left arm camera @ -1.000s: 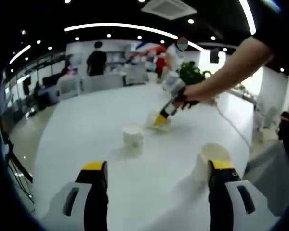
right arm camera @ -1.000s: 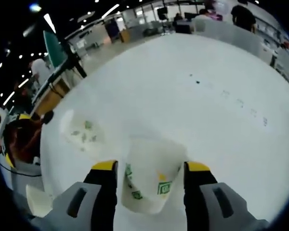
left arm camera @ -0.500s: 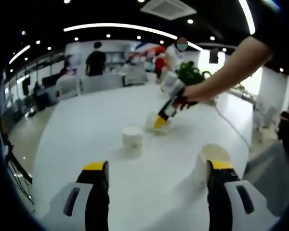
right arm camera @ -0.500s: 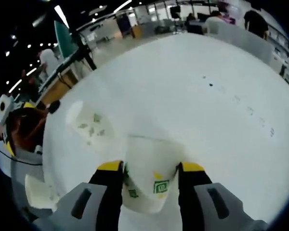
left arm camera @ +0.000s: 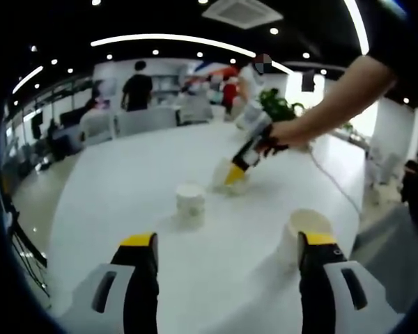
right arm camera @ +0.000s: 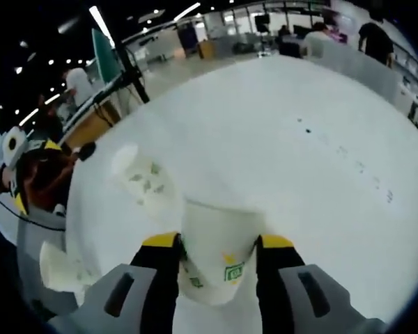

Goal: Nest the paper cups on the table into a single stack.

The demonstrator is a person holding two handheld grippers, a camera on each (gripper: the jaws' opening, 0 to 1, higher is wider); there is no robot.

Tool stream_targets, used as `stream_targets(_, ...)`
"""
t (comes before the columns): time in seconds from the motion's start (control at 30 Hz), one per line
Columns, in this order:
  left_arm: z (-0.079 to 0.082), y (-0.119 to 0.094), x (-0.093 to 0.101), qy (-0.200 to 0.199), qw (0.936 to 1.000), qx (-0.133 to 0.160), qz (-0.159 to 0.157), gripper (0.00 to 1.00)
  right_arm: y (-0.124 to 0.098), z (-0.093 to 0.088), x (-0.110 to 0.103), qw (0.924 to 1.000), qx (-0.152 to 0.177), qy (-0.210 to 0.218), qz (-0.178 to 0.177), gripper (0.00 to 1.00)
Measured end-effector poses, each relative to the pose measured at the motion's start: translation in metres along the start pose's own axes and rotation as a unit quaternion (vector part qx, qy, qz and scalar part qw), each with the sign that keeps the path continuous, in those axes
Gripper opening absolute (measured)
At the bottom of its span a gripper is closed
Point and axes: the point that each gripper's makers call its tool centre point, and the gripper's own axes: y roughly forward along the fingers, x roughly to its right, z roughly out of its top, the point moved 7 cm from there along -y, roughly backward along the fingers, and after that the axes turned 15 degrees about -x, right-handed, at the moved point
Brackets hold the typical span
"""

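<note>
On the white round table (left arm camera: pixel 118 181) an upturned paper cup (left arm camera: pixel 190 203) stands in the middle, and another cup (left arm camera: pixel 301 233) rests just inside my left gripper's right jaw. My left gripper (left arm camera: pixel 226 242) is open, with nothing between its jaws. Reaching in from the right, my right gripper (left arm camera: pixel 233 177) is shut on a third cup (left arm camera: pixel 219 170) at the far side. In the right gripper view that white cup with a green logo (right arm camera: pixel 219 254) sits pinched in my right gripper (right arm camera: pixel 218 242). An upturned cup (right arm camera: pixel 143 181) stands close behind it, one more cup (right arm camera: pixel 56 266) at lower left, and my left gripper (right arm camera: pixel 33 177) at the left edge.
A cable (left arm camera: pixel 334 182) runs along the table's right side past a potted plant (left arm camera: pixel 275 104). Chairs (left arm camera: pixel 146 118) and standing people (left arm camera: pixel 138 87) line the far edge. Small dark specks (right arm camera: pixel 303 125) dot the table (right arm camera: pixel 299 181).
My right gripper's jaws have drawn in onto the logo cup, and it now tilts up a little higher over the table. The left gripper has stayed where it was.
</note>
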Motion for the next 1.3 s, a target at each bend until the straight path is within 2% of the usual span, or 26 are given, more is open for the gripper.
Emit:
stream_targets(0.33, 0.003, -0.001, 0.001, 0.005, 1.0000, 0.004, -0.001, 0.82, -0.012, -0.011, -0.011, 0.9997, 0.021, 0.011, 0.001, 0.39)
stream_targets(0.67, 0.011, -0.005, 0.004, 0.019, 0.9997, 0.012, -0.002, 0.82, -0.033, -0.020, -0.034, 0.9985, 0.053, 0.011, -0.002, 0.39)
stream_targets(1.13, 0.007, -0.011, 0.014, 0.029, 0.9995, 0.006, -0.007, 0.81, -0.067, -0.015, -0.038, 0.9926, 0.121, 0.007, -0.001, 0.39)
stream_targets(1.3, 0.010, -0.013, 0.019, 0.034, 0.9993, 0.009, -0.009, 0.81, -0.083, -0.015, -0.051, 0.9886, 0.151, 0.006, 0.001, 0.39)
